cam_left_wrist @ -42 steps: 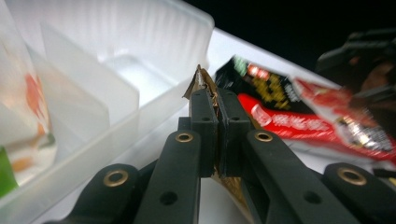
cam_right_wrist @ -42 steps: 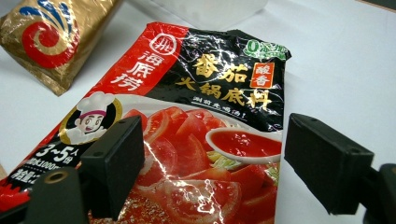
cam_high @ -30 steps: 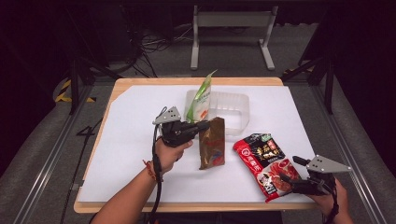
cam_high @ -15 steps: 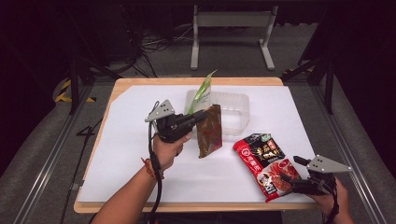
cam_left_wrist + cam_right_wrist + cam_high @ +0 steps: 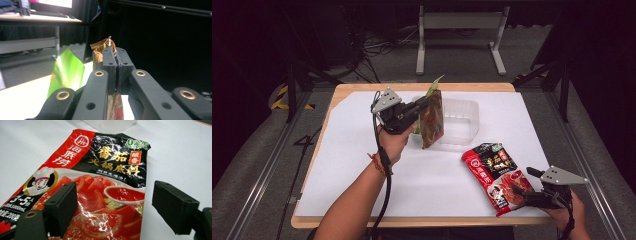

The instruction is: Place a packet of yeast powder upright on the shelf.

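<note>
We record a wooden table (image 5: 343, 95) covered by a white sheet (image 5: 362, 170). Left gripper (image 5: 426, 103): raised above the sheet's far middle, its jaws pressed together on the top edge of a brown and gold snack packet (image 5: 431, 119), which hangs upright from them, its lower end clear of the sheet, in front of a clear plastic container (image 5: 462, 120). In the left gripper view we note the crumpled gold top of the packet (image 5: 101, 50) pinched between the closed jaws. A green packet (image 5: 432, 86) stands tilted in the container near the far edge, just behind the brown one; we see it as a green foil sheet (image 5: 66, 72) in the left gripper view. Right gripper (image 5: 521, 191): low at the near right corner of the table, held in a hand (image 5: 569, 212), jaws spread apart either side of the near end of a red and black hotpot soup base pouch (image 5: 494, 172). The pouch lies flat on the sheet, right of centre, towards the near edge. In the right gripper view we see its printed tomatoes, chef figure and Chinese lettering (image 5: 105, 182) between the parted jaws.
</note>
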`<action>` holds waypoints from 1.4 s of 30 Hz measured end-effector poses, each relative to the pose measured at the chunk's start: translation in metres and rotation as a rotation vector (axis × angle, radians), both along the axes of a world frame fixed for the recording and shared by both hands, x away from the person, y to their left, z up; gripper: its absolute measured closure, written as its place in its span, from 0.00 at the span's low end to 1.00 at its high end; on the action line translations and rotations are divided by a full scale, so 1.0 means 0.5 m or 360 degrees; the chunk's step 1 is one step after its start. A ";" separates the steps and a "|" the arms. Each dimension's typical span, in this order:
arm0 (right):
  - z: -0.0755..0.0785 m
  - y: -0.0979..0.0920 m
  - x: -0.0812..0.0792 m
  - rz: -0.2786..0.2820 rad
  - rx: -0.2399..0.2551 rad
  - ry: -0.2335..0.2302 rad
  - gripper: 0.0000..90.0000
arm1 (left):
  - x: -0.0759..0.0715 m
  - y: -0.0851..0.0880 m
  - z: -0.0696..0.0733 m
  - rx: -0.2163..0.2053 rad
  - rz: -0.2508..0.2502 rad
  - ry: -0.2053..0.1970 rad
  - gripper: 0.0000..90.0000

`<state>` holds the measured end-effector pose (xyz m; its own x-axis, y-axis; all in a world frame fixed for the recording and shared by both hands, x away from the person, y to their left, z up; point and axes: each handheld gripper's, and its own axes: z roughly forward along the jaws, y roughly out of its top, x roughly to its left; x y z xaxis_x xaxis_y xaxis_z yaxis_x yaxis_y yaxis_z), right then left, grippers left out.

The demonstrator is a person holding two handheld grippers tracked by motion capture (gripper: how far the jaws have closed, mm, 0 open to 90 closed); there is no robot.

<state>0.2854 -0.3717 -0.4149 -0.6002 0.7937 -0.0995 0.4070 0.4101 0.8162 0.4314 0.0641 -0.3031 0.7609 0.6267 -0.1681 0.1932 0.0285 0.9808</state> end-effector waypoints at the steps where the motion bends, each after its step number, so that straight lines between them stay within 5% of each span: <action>1: 0.000 -0.001 0.000 0.0000 0.0001 -0.0002 0.23 | 0.007 -0.002 0.003 0.0007 0.0035 -0.0002 0.98; 11: 0.000 0.000 0.000 -0.0001 -0.0016 -0.0003 0.23 | 0.062 -0.060 -0.004 0.0160 0.0190 -0.0005 0.98; 16: -0.002 -0.002 0.001 -0.0004 -0.0014 0.0000 0.23 | 0.106 -0.078 -0.009 0.0166 0.0288 0.0053 0.98; 23: -0.002 -0.002 0.001 -0.0002 -0.0018 -0.0001 0.23 | 0.131 -0.108 -0.007 0.0209 0.0356 0.0011 0.98; 32: -0.001 -0.004 -0.002 -0.0003 -0.0018 -0.0006 0.23 | 0.129 -0.140 -0.055 0.0211 0.0323 0.0030 0.97; 42: -0.001 -0.004 0.000 -0.0007 -0.0016 -0.0005 0.23 | 0.121 -0.130 -0.097 0.0203 0.0193 0.0032 0.96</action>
<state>0.2851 -0.3735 -0.4156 -0.5965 0.7952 -0.1092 0.4065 0.4166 0.8132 0.4918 -0.0007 -0.3516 0.6756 0.7310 -0.0960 0.2156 -0.0714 0.9739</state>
